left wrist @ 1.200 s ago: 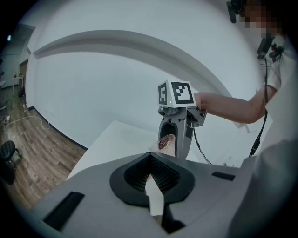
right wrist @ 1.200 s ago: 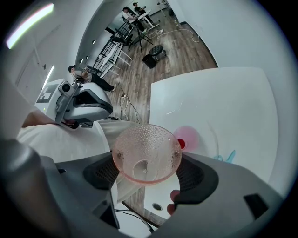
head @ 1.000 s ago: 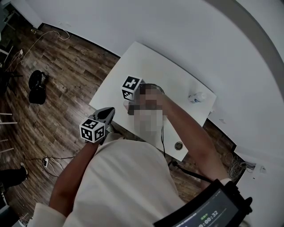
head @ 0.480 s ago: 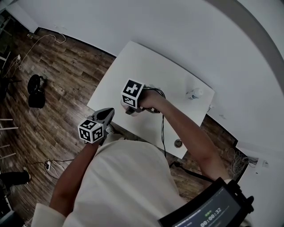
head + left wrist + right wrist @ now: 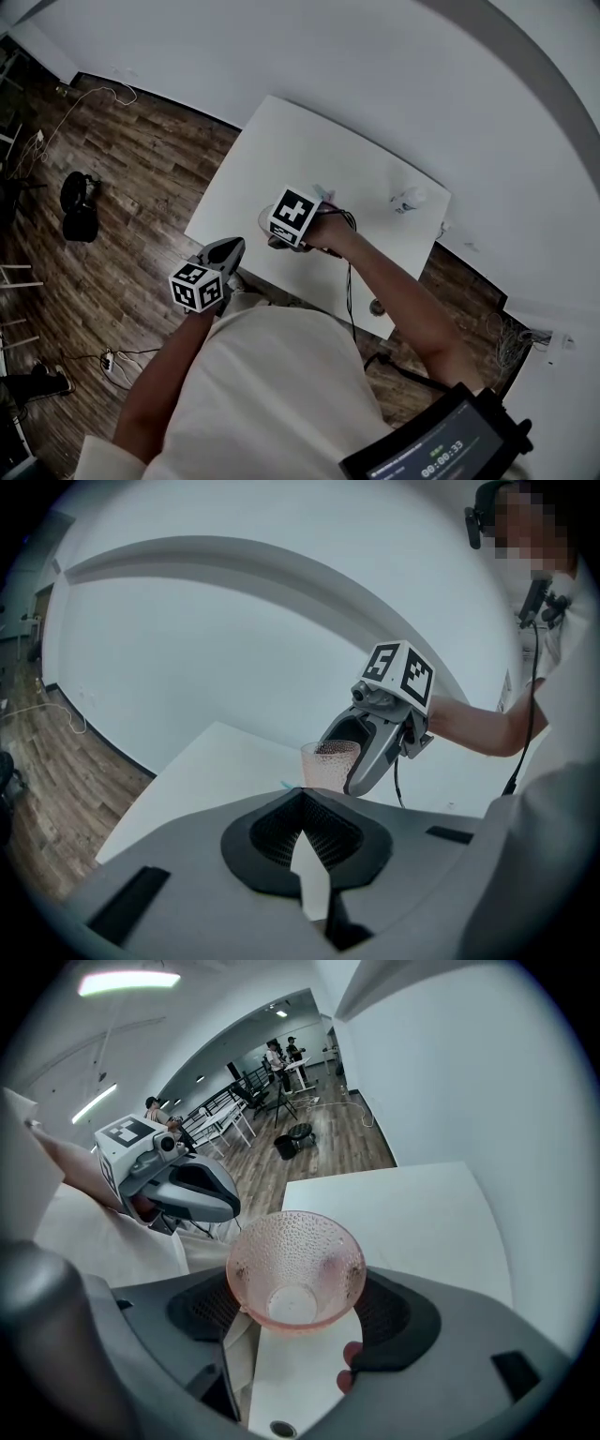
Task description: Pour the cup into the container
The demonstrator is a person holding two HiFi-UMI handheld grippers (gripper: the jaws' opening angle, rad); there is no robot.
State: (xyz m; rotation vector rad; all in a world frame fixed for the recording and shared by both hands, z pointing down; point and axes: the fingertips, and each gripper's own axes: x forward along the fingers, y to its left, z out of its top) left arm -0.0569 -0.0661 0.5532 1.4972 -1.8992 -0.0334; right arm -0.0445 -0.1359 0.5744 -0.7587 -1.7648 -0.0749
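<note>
The right gripper [image 5: 298, 1309] was clamped on a pink, translucent cup [image 5: 295, 1260]. The cup was round, flared and pebbled with small dimples, and the ribbed black pads [image 5: 199, 1307] pressed its sides. It was held over the smooth white counter [image 5: 281, 150], near the 6 o'clock edge. The left gripper [image 5: 305, 832], at 7 o'clock from the cup, was closed on nothing. Since half a second before, the right gripper had shifted slightly toward 5 o'clock in the head view, and the left had barely moved.

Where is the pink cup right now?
In the right gripper view the pink cup is clamped in the jaws of the right gripper, over the white table; the left gripper is to its left.
</note>
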